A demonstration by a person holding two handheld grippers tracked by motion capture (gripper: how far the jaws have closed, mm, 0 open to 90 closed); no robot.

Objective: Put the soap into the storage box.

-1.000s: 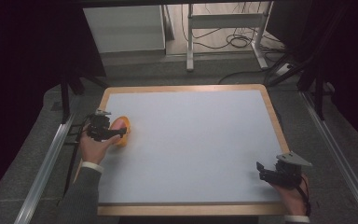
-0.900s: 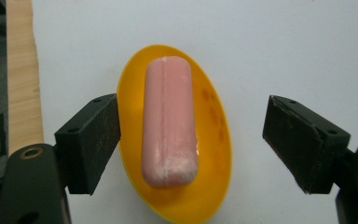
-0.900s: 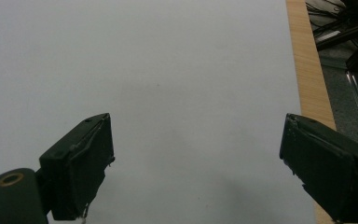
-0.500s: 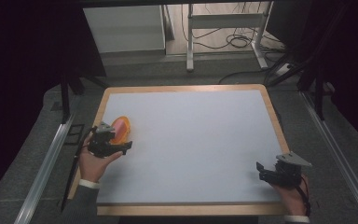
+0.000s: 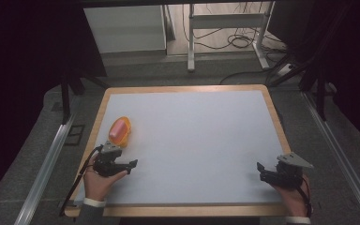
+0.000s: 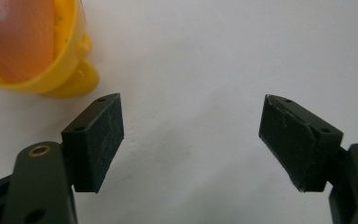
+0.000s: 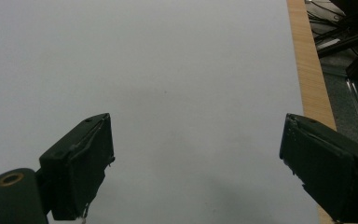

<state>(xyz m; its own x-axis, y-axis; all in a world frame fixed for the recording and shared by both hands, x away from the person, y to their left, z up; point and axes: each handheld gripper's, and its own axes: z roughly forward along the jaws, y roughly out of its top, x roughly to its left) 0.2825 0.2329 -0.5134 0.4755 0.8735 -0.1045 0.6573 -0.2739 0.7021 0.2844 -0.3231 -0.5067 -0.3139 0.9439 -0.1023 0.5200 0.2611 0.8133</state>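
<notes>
Orange-and-yellow object: a small yellow cup-like holder with an orange-pink piece in it lies on the white table top, near the left edge, about midway between near and far; what exactly it is cannot be told.
Left gripper: it now sits just near of the holder, apart from it, low over the table with jaws spread wide and nothing between them.
Change: a second ago this gripper was up against the holder; half a second ago it was already drawing back; now it has pulled toward the near edge and the holder lies free where it was set.
Left gripper view: the holder shows at the upper left, beyond the left jaw and outside the gap.
Right gripper: it rests at the near right corner, jaws apart and empty, unmoved across the three moments.
Right gripper view: bare white surface and the wooden rim.
Meaning: the release looks finished; I judge the placing step done and the left hand retreating.
</notes>
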